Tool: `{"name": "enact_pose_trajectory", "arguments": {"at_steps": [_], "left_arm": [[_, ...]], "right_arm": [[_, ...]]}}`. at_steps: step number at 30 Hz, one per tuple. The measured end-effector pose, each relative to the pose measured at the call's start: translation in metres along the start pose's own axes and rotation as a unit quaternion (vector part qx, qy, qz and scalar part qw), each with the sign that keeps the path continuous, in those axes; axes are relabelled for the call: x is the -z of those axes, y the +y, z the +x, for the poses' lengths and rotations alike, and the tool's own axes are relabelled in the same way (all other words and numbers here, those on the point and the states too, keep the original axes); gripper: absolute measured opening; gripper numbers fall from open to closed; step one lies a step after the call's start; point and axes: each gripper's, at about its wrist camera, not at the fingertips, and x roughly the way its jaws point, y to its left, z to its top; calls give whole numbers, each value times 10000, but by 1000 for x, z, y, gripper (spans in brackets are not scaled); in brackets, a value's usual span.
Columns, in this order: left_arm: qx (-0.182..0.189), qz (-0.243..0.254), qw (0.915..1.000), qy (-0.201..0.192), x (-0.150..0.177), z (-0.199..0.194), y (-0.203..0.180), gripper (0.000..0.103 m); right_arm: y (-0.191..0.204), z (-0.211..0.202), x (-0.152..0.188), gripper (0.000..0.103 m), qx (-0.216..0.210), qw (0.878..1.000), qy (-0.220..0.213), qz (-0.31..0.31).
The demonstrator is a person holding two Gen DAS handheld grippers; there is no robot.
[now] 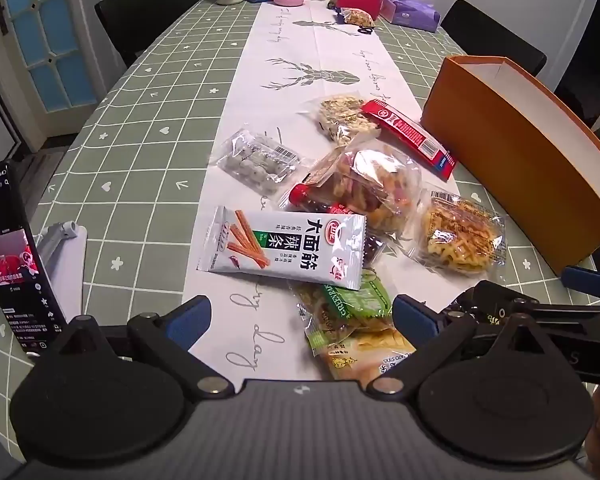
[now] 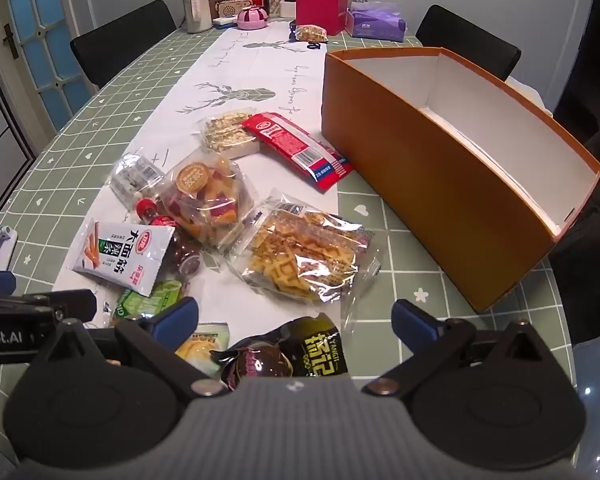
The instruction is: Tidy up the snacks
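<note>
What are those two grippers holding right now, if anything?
Nothing. The left gripper and the right gripper both stand wide open above the snack packets, with no packet pinched between their pads.

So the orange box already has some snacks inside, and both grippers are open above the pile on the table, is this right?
Not quite. The orange box is empty: the right wrist view shows only its bare white inside. The snacks all lie on the table. The rest holds: the left gripper and right gripper are open above the pile.
</note>
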Motion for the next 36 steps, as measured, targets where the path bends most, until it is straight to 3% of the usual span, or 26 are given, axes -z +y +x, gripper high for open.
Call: {"name": "enact_pose_trajectory", "arguments": {"at_steps": [1, 36], "left_arm": [[82, -51, 9999, 142, -2, 2, 2, 103], [144, -67, 9998, 142, 3, 3, -1, 103]], "right_arm": [[0, 0, 0, 100, 20, 10000, 8, -16], [-1, 2, 0, 100, 35, 10000, 27, -10]]}}
